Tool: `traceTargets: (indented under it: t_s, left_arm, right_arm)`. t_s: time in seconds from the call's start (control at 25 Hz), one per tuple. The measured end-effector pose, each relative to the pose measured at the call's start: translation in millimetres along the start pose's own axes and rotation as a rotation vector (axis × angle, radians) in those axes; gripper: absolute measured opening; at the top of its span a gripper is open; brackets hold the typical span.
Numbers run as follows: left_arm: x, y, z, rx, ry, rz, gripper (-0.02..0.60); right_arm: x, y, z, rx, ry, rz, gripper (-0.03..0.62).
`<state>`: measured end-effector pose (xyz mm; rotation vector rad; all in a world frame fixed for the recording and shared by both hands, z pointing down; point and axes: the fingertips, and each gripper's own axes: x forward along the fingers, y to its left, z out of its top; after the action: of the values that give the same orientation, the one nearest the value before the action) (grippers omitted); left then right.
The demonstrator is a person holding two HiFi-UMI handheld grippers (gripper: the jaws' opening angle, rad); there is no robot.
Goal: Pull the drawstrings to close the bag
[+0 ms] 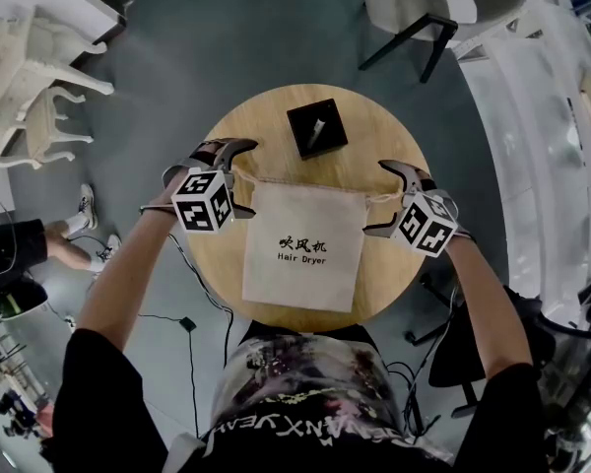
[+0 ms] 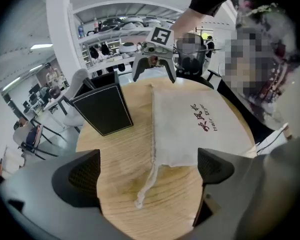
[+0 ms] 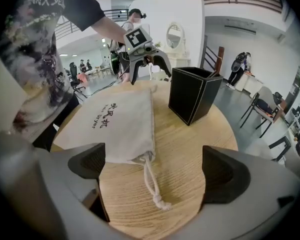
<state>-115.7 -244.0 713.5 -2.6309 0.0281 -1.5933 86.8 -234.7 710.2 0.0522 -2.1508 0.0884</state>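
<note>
from the head view the bag (image 1: 305,247) shows whole: one pale cloth pouch lying flat on the round wooden table (image 1: 276,116), with black print in its middle that reads "hair dryer" under three characters. it lies between the two grippers, its mouth edge running from one to the other. that view leaves the cords small and hard to follow.

the gripper views show them plainly. the left gripper (image 2: 149,179) has its jaws spread wide. the left drawstring (image 2: 147,184) comes out of the bag's near corner and trails along the wood towards the camera, in the gap between the jaws and touching neither pad. the right gripper (image 3: 152,174) is spread just as wide. the right drawstring (image 3: 151,181) runs from a puckered corner of the bag into its gap and ends in a knot; it too lies loose on the wood, clear of both pads. neither gripper pinches anything.

each gripper view also catches the other gripper straight ahead, beyond the far end of the bag, jaws apart.

the black box (image 3: 194,94) looks like a flat square from above; the gripper views show it as a tall open-topped holder, ahead of the right gripper and off to its right, ahead of the left gripper and off to its left, apart from the bag.

the bag's mouth is mostly ungathered, with only slight puckers at the corners.

count: one bag, two drawstrings, one box, one table, two grippers.
</note>
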Motion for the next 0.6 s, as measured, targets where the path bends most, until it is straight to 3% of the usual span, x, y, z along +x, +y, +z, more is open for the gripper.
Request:
traceTargets:
  t_s: [0.24, 0.6]
  left_arm:
    - [16, -11, -21, 0.123, 0.103, -0.094, 0.584]
    - [37, -20, -49, 0.137, 0.204, -0.188, 0.584]
  right_arm:
    - [12, 1, -19, -0.032, 0.071, 0.034, 0.584]
    - [22, 4, -37, -0.045, 0.122, 0.085, 0.584]
